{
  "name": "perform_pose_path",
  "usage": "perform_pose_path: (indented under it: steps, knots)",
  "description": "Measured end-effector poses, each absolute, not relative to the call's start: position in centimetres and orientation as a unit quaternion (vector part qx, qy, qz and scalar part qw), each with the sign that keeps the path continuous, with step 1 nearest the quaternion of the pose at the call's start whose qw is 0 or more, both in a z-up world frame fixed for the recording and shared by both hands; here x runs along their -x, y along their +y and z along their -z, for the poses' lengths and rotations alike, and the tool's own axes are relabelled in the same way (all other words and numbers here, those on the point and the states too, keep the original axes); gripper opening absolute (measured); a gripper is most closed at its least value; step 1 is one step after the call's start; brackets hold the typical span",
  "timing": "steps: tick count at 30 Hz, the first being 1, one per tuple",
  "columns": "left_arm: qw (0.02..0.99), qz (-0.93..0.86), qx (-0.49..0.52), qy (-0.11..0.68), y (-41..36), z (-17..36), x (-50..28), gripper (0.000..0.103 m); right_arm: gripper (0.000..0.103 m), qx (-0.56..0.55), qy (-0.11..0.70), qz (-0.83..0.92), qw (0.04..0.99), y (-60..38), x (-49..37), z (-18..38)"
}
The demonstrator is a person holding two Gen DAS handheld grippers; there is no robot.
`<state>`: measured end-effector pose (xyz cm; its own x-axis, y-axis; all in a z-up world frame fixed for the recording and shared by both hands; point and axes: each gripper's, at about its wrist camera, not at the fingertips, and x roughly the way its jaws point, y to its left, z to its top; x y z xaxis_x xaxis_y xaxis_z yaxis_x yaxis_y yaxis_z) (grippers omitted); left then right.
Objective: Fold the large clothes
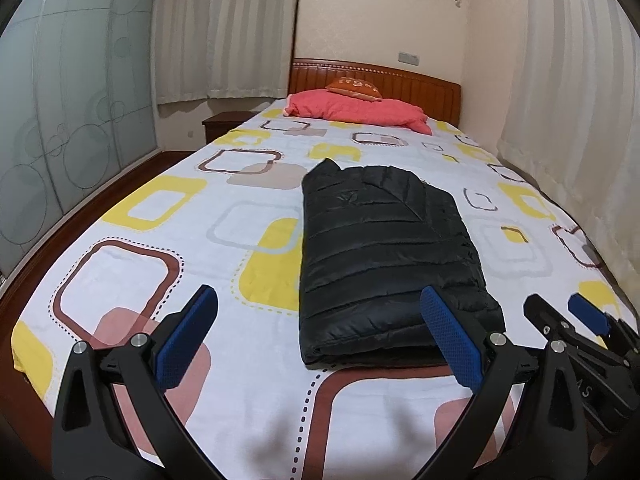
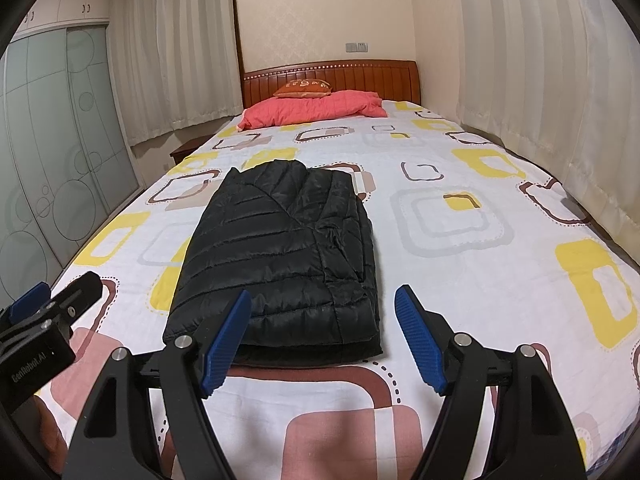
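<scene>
- Bedroom with a wide bed [image 2: 460, 280] under a white sheet printed with yellow, brown and grey squares.
- Black quilted down jacket [image 2: 280, 256] folded into a thick rectangle, lying flat on the near half of the sheet.
- Left gripper [image 1: 320, 340] held over the sheet just short of the jacket's near edge, blue pads spread wide, nothing between them.
- Right gripper [image 2: 322, 340] likewise released, jaws apart, empty, short of the same edge.
- Pink quilt [image 2: 316, 110] bundled at the head end, orange cushion [image 2: 304, 89] resting on it against the wooden headboard [image 2: 360, 76].
- Pale curtains [image 2: 520, 60] along both sides, frosted wardrobe doors [image 1: 60, 120] at left.
</scene>
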<state>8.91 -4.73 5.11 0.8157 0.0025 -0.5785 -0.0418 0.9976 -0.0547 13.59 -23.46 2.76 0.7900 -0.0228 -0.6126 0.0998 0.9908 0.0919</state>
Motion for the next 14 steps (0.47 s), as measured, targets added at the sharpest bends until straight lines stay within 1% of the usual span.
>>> perform_pose_path:
  steps: [3,7,11,12,14]
  knots:
    - [0.950,-0.009,0.021,0.313,-4.8,-5.1,-9.3,0.101,0.073,-0.061,0.324,0.033,0.943,-23.6,-13.6,-2.6]
    - [0.952,-0.005,0.015,0.304,-5.0,-5.0,-9.6,0.101,0.073,-0.062,0.327,0.034,0.942,-23.8,-13.9,-2.4]
    - [0.946,-0.012,0.023,0.323,-4.4,-3.8,-11.0,0.101,0.074,-0.065,0.330,0.041,0.941,-24.5,-14.3,-1.9]
    - [0.943,-0.013,0.029,0.332,-3.9,-3.3,-11.6,0.101,0.079,-0.066,0.331,0.045,0.940,-24.8,-14.5,-1.7]
    - [0.937,-0.024,0.037,0.346,-3.0,-2.2,-12.6,0.101,0.081,-0.072,0.332,0.055,0.939,-25.8,-14.9,-1.2]
